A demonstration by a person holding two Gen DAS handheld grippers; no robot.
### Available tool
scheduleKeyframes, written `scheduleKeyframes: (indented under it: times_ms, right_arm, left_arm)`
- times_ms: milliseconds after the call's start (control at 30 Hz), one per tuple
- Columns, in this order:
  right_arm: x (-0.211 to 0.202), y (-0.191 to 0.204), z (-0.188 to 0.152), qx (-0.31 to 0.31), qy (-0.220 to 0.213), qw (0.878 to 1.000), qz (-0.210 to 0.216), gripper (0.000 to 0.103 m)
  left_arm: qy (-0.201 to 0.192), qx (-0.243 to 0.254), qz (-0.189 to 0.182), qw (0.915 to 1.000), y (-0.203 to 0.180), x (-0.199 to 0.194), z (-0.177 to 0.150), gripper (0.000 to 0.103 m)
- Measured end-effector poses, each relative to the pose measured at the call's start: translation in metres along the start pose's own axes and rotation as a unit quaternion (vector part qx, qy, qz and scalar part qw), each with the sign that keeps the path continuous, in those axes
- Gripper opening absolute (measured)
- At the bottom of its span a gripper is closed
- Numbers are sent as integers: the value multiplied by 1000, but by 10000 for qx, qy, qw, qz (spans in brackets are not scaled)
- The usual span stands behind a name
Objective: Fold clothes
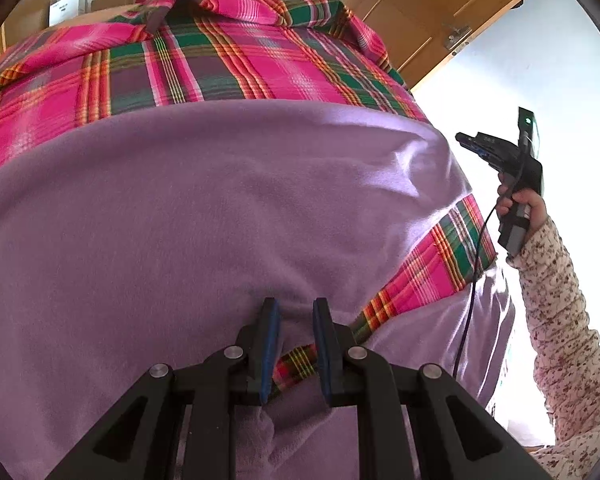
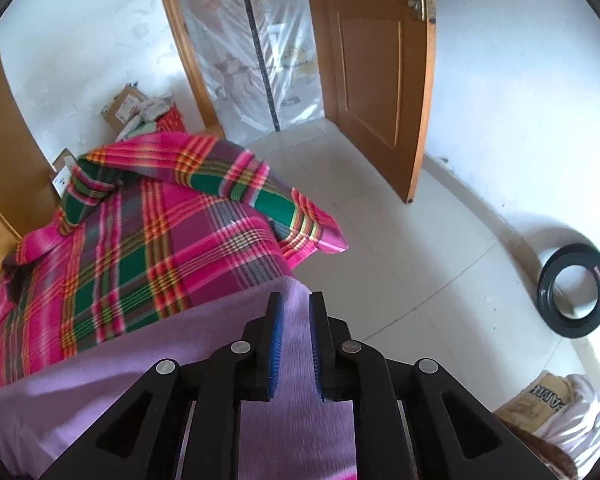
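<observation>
Hovering my left gripper (image 1: pixel 294 344) with jaws spread, I see it straddle an edge of the lilac garment (image 1: pixel 188 216) without pinching it. My right gripper (image 2: pixel 294 344) is spread too, over lilac cloth. That garment lies on the plaid blanket (image 2: pixel 140 248), beside the tiled floor (image 2: pixel 400 240).

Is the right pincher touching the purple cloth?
Apart. The left wrist view shows the right gripper held up in the air, off past the edge of the purple cloth, with bright wall between them.
</observation>
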State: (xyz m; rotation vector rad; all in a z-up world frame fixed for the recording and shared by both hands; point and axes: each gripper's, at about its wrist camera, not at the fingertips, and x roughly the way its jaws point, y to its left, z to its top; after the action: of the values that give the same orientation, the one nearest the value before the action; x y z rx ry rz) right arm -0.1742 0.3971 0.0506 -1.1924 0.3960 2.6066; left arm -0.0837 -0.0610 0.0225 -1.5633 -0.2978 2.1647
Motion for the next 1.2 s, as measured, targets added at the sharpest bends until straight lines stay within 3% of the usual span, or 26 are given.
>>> scheduleKeyframes:
  times_ms: [267, 533, 700, 933, 1133, 1200]
  right_arm:
    - [-93, 25, -26, -410, -288, 9963, 705, 17]
    - [-161, 68, -108, -1413, -255, 9794, 1417, 17]
    - [-168, 84, -164, -1582, 137, 9685, 1916, 17]
    - [-177, 110, -239, -2044, 402, 9526, 2218, 21]
    - [-186, 131, -288, -2493, 667, 9321, 2542, 23]
    - [-192, 141, -304, -2746, 747, 9197, 2704, 23]
  left_arm:
    - [-623, -219, 158, 9977, 17, -56, -24, 17]
    - [-1011, -631, 468, 9918, 47, -103, -77, 17]
    - [-1111, -1023, 548, 9870, 73, -118, -119, 17]
    - [-1263, -1387, 596, 9804, 97, -135, -172, 17]
    - [-1223, -1517, 623, 9788, 102, -135, -209, 17]
    - [-1193, -1566, 621, 9785, 103, -134, -219, 17]
